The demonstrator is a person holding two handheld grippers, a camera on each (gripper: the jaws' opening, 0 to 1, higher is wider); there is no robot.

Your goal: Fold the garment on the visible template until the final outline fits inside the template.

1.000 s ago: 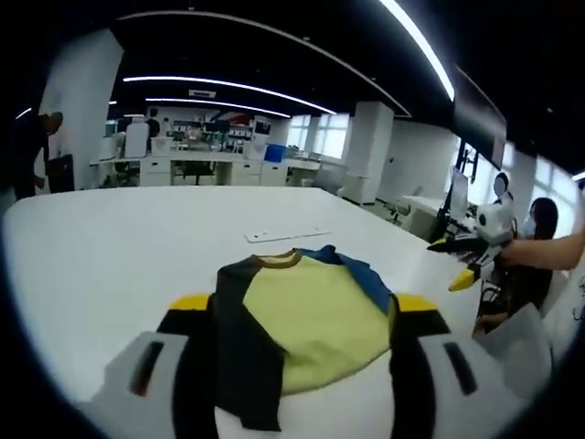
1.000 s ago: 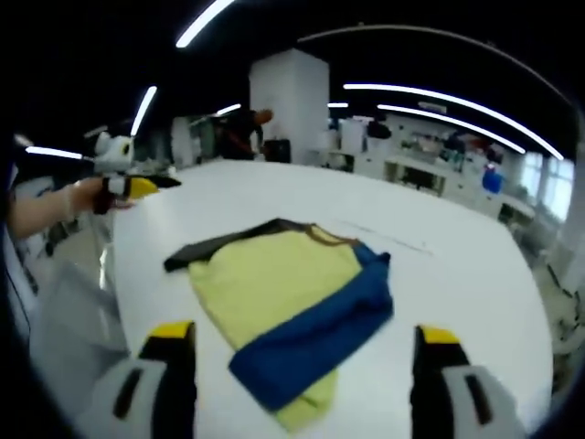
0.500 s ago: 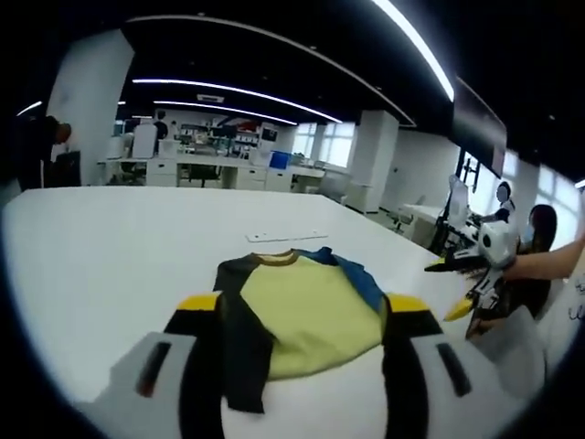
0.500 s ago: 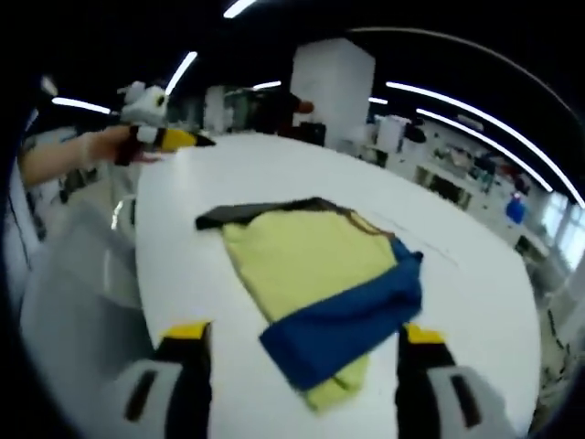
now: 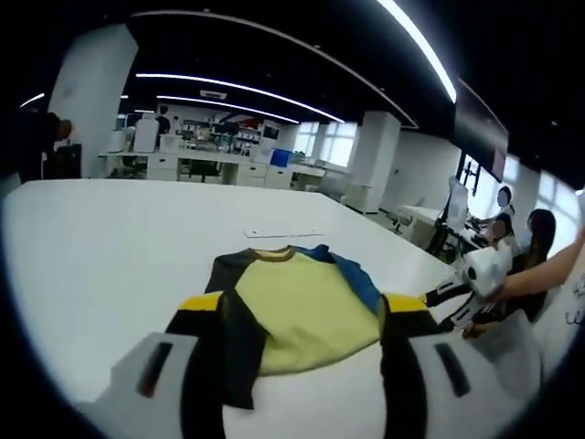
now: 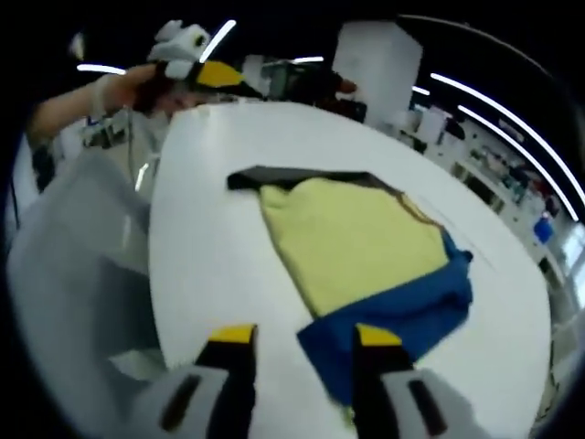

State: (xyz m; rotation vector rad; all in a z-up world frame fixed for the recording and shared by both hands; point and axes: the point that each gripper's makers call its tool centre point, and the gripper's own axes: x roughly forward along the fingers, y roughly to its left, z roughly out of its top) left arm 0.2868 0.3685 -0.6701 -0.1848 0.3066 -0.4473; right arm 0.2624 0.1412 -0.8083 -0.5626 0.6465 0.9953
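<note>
Garment [image 5: 297, 306] lying on the white surface [image 5: 110, 247], with both of my grippers poised above it. The garment, yellow in the body with one dark sleeve and one blue sleeve, has both sleeves turned in along the sides of the body, so I judge the side folds largely made; the lower hem is not yet brought up toward the collar, and that fold, plus any squaring of the edges, appears to remain. No template outline can be made out on the surface, so I cannot tell whether the present outline fits it. My left gripper [image 5: 297, 315] stands wide open and empty, its two yellow-tipped jaws framing the garment's near end without visibly touching it. My right gripper [image 6: 302, 340] is open more narrowly and holds nothing; its tips sit just by the blue sleeve's [image 6: 402, 311] lower edge, and whether they touch the cloth cannot be told. The left gripper view looks along the garment toward the collar [image 5: 271, 255] and shows a thin white strip [image 5: 283, 234] lying on the surface beyond it, with my right gripper entering from the right. The right gripper view looks across the garment from the blue side, showing the dark sleeve [image 6: 292, 177] along the far edge, and my left gripper raised at upper left.
</note>
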